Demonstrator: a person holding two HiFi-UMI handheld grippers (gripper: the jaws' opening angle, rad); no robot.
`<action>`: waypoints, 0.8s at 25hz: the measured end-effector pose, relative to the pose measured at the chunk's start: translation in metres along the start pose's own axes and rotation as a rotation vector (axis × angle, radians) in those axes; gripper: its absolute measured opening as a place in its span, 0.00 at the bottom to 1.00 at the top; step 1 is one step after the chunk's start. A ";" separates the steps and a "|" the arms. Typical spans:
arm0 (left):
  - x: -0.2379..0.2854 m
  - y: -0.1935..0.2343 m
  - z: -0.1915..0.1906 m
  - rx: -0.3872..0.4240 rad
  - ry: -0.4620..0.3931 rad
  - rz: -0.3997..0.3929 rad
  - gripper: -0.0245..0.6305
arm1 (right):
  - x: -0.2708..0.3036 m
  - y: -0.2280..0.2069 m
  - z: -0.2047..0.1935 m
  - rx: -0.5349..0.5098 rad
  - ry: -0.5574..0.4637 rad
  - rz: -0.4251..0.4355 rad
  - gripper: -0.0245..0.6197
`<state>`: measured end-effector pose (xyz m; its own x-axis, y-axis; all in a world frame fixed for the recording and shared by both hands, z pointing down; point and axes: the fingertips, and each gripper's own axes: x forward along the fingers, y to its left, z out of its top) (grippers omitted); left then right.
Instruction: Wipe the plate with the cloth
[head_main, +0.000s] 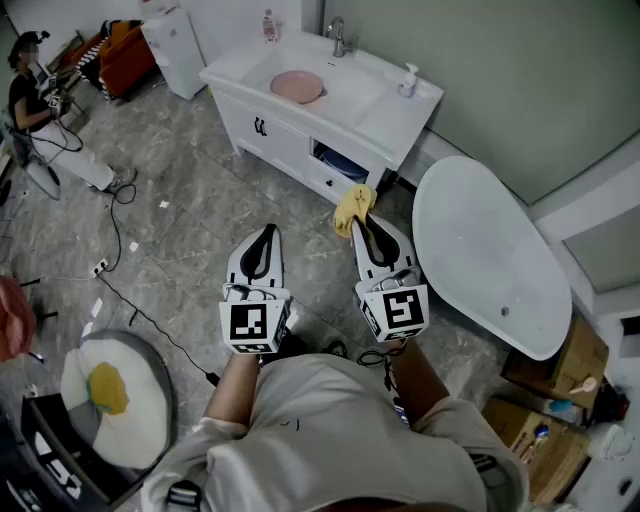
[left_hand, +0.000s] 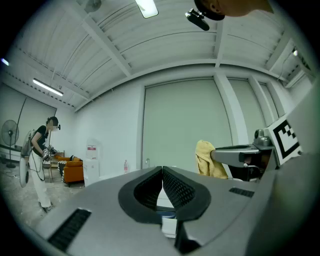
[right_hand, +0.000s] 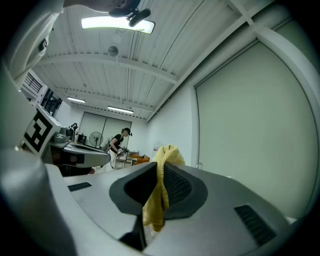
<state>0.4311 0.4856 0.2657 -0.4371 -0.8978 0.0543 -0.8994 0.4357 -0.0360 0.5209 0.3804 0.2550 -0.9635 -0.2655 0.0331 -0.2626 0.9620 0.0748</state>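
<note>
In the sink (head_main: 350, 88) well ahead, the pink plate (head_main: 297, 86) lies forward and slightly left of the right claw (head_main: 362, 222), which pinches the yellow cloth (head_main: 352, 205); the left claw (head_main: 268, 232), pressed together and empty, sits about equally near.

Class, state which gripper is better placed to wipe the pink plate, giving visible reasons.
Right. The right gripper is shut on the yellow cloth; the left gripper is shut and empty. Both are short of the plate.

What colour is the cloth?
Yellow; the cloth shows best in the right gripper view.
</note>
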 end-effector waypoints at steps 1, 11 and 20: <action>-0.002 0.002 0.000 -0.001 0.000 0.000 0.07 | 0.001 0.002 -0.001 -0.003 0.002 0.003 0.10; -0.016 0.004 -0.014 -0.007 0.036 -0.005 0.07 | 0.000 0.018 -0.016 0.029 0.011 0.063 0.10; -0.020 -0.005 -0.027 -0.004 0.082 -0.022 0.07 | -0.003 0.024 -0.027 0.040 0.029 0.083 0.10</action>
<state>0.4437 0.5031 0.2916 -0.4167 -0.8988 0.1364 -0.9085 0.4167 -0.0296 0.5192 0.4024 0.2839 -0.9803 -0.1859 0.0664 -0.1842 0.9824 0.0306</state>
